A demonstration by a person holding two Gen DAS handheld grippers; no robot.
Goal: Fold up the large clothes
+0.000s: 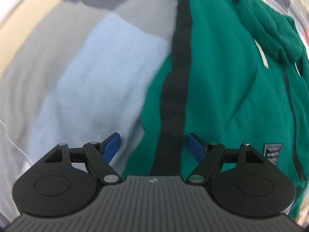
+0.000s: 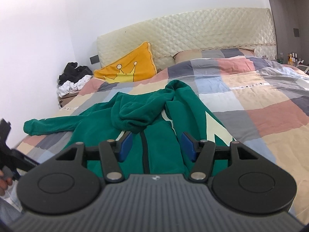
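A green zip-up hoodie (image 2: pixel 154 116) lies spread on the bed, its hood bunched up on the chest and one sleeve (image 2: pixel 44 126) stretched out to the left. My right gripper (image 2: pixel 157 147) hovers low over the hoodie's lower front near the zipper, open, with nothing between its blue pads (image 2: pixel 126 147). In the left wrist view, the left gripper (image 1: pixel 154 147) points steeply down at the hoodie (image 1: pixel 222 77) and is open. A black stripe (image 1: pixel 173 106) of the garment runs beneath the gap, untouched. The left gripper (image 2: pixel 7 154) also shows at the left edge, held by a hand.
The checked duvet (image 2: pixel 251 116) covers the whole bed. A yellow crown cushion (image 2: pixel 127 65) leans on the quilted headboard (image 2: pixel 193 29). Dark and white clothes (image 2: pixel 75 77) are piled at the far left. Bottles (image 2: pixel 291 57) stand at the far right.
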